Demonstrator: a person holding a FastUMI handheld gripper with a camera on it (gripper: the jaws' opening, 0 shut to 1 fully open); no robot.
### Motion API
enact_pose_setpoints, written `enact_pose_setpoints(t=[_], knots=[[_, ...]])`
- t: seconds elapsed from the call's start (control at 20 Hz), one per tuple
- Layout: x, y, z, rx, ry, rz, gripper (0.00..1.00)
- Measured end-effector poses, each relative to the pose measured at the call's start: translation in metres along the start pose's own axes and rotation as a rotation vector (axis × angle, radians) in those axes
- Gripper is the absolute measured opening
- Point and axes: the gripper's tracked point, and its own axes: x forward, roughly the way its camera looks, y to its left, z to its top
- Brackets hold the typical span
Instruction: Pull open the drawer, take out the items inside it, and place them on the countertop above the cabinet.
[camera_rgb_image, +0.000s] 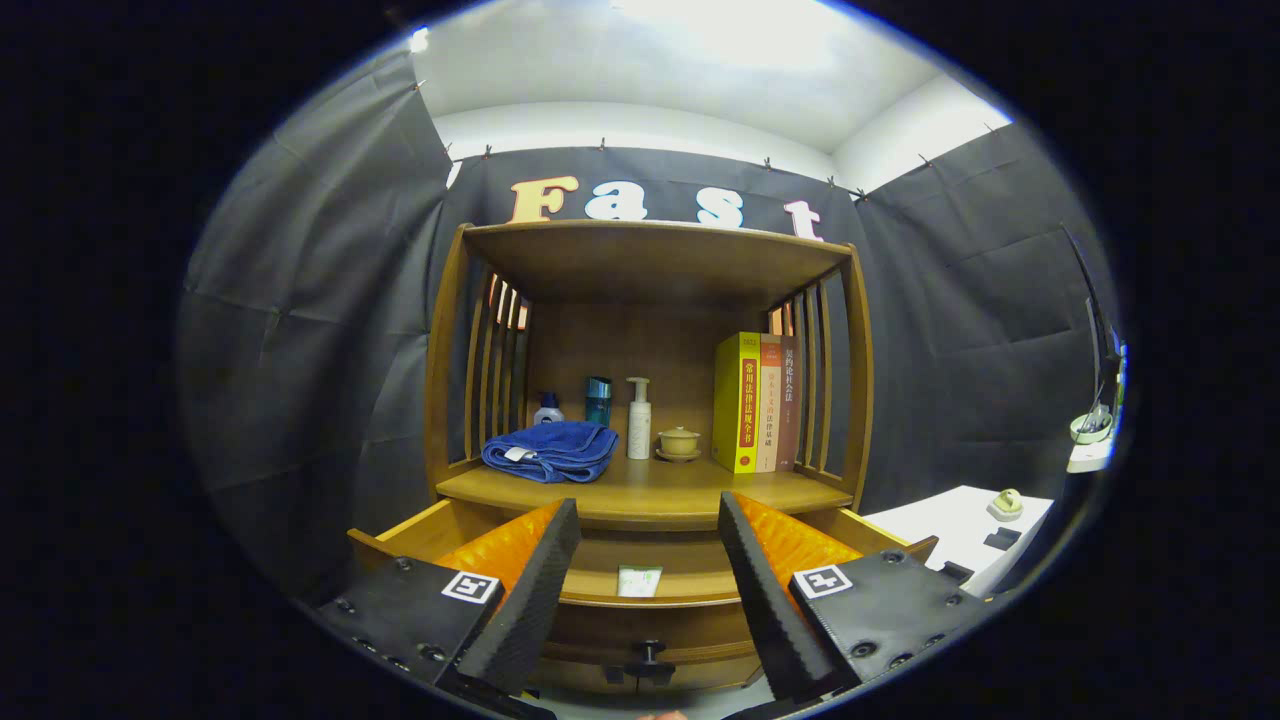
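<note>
The wooden cabinet (650, 400) stands ahead. Its drawer (640, 580) is pulled out, with a small packet (639, 580) inside. The claw (648, 550) hovers level over the drawer, its two fingers wide apart, holding nothing. The packet lies between them.

blue towel (551, 450), pump bottle (639, 419), three books (757, 403)

books (757, 402): three standing on the countertop (650, 492) | bottles (639, 418): three lining up | towel (550, 450): one lying | lidded pot (679, 441): one sitting | drawer (640, 582): one hanging open | gripper (648, 535): one, fingers gaping apart on nothing
</note>
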Motion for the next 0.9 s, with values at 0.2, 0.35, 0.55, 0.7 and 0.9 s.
enact_pose_setpoints(t=[0.2, 0.35, 0.55, 0.7, 0.9], knots=[[0.004, -0.002, 0.000, 0.009, 0.009, -0.003, 0.92], [0.014, -0.005, 0.013, 0.010, 0.006, -0.010, 0.92], [0.038, -0.005, 0.032, 0.029, 0.019, -0.006, 0.94], [0.061, -0.017, 0.027, 0.032, 0.072, -0.036, 0.97], [0.093, -0.010, -0.009, -0.006, 0.218, -0.004, 0.98]])
